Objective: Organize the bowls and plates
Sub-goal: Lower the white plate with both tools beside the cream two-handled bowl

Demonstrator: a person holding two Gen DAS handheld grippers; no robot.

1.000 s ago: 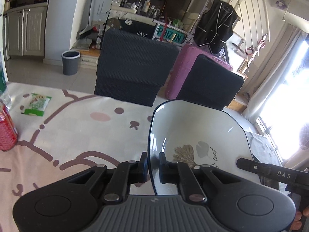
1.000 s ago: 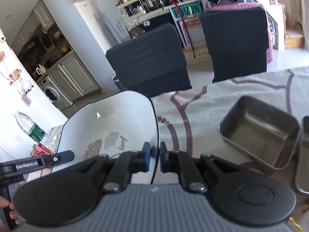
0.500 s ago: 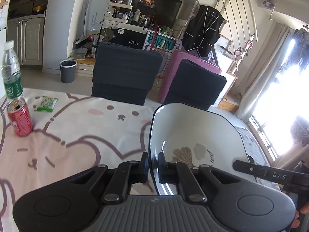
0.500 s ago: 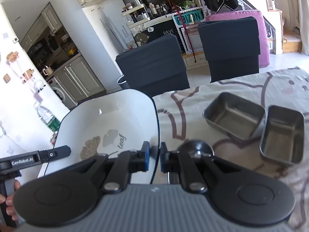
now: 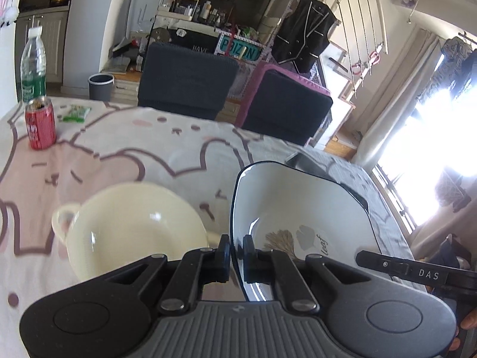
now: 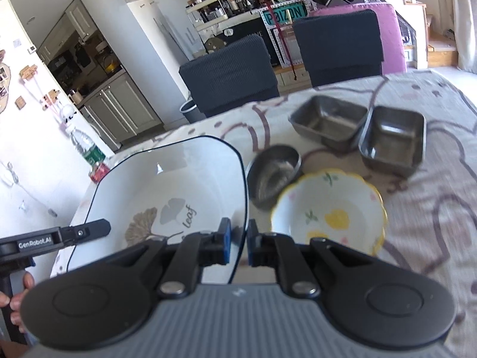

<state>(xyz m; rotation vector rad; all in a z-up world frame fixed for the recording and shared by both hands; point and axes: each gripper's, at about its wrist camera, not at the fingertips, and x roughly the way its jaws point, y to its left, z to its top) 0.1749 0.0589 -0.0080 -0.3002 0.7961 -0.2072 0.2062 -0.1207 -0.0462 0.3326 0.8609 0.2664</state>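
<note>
A white square plate (image 5: 301, 208) with a dark rim and a leaf print hangs above the table, carried by both grippers. My left gripper (image 5: 236, 253) is shut on its left rim. My right gripper (image 6: 238, 243) is shut on the plate's (image 6: 173, 191) right rim. A cream bowl with a handle (image 5: 131, 223) sits on the table just left of the plate. To the right stand a flowered bowl (image 6: 331, 211), a small round steel dish (image 6: 272, 176) and two steel trays (image 6: 328, 120) (image 6: 392, 140).
A red can (image 5: 40, 122), a water bottle (image 5: 32, 65) and a green packet (image 5: 74, 113) stand at the table's far left. Two dark chairs (image 5: 184, 80) (image 5: 286, 110) line the far edge. A person's fingers (image 6: 18, 295) grip the other gripper's handle.
Both grippers pulled back toward the near side with the plate held between them. The cream bowl, flowered bowl, round dish and second tray have come into view.
</note>
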